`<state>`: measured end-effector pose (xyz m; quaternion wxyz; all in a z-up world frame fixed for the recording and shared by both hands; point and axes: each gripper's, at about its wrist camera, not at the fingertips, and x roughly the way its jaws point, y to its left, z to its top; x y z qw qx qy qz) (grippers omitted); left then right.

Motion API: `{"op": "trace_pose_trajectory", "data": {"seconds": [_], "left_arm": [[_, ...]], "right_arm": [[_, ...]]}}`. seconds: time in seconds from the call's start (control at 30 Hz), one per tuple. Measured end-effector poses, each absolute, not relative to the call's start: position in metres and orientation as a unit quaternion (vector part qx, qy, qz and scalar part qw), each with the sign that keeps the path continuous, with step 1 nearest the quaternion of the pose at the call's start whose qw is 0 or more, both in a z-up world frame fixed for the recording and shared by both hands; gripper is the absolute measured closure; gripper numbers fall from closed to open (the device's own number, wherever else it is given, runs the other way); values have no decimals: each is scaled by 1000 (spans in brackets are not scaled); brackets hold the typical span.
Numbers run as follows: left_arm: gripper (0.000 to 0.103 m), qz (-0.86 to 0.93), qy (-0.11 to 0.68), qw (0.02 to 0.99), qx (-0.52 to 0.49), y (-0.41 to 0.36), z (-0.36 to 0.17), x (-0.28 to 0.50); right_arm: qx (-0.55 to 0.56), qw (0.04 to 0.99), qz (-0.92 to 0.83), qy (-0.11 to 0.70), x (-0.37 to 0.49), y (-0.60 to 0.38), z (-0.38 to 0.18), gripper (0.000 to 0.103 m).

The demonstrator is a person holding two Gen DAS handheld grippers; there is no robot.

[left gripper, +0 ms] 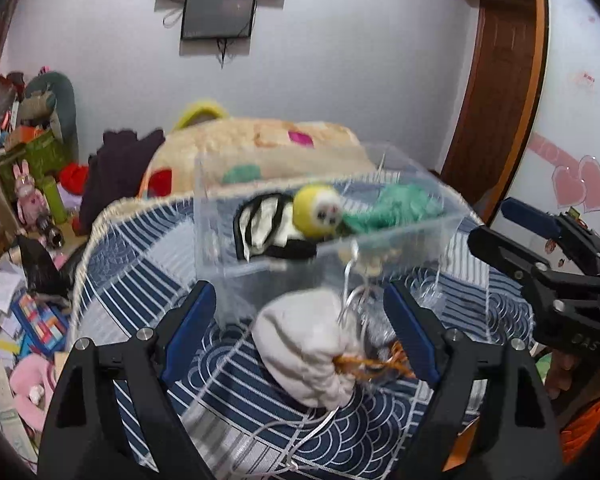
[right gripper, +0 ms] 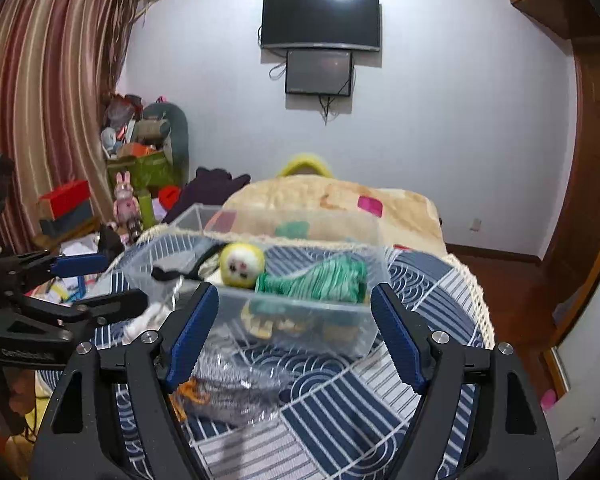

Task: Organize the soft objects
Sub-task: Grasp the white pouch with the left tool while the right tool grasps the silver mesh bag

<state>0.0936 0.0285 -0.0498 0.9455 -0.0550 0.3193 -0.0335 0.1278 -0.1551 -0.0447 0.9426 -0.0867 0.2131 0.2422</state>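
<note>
A clear plastic box stands on the blue patterned bedspread. It holds a yellow-headed plush, a green knitted item and a black-and-white cloth. A whitish soft bundle with an orange cord lies in front of the box, between the fingers of my open left gripper. A clear bag with grey cloth lies by my open right gripper. The right gripper shows at the right of the left view; the left gripper shows at the left of the right view.
A beige folded quilt and dark clothes lie behind the box. Toys, boxes and papers crowd the floor at left. A wooden door is at right; screens hang on the wall.
</note>
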Motion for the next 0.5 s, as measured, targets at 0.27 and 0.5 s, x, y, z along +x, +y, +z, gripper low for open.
{"op": "trace_pose_trajectory", "data": {"seconds": [0.27,0.5], "left_arm": [[17,-17,349,934,-70,43,-87,88],[21,-14,349,930,-116,63,-101,72]], "right_arm": [[-92,929,253,253,128,-149,-72,27],[-90,911,282,288,131,-137,-89,27]]}}
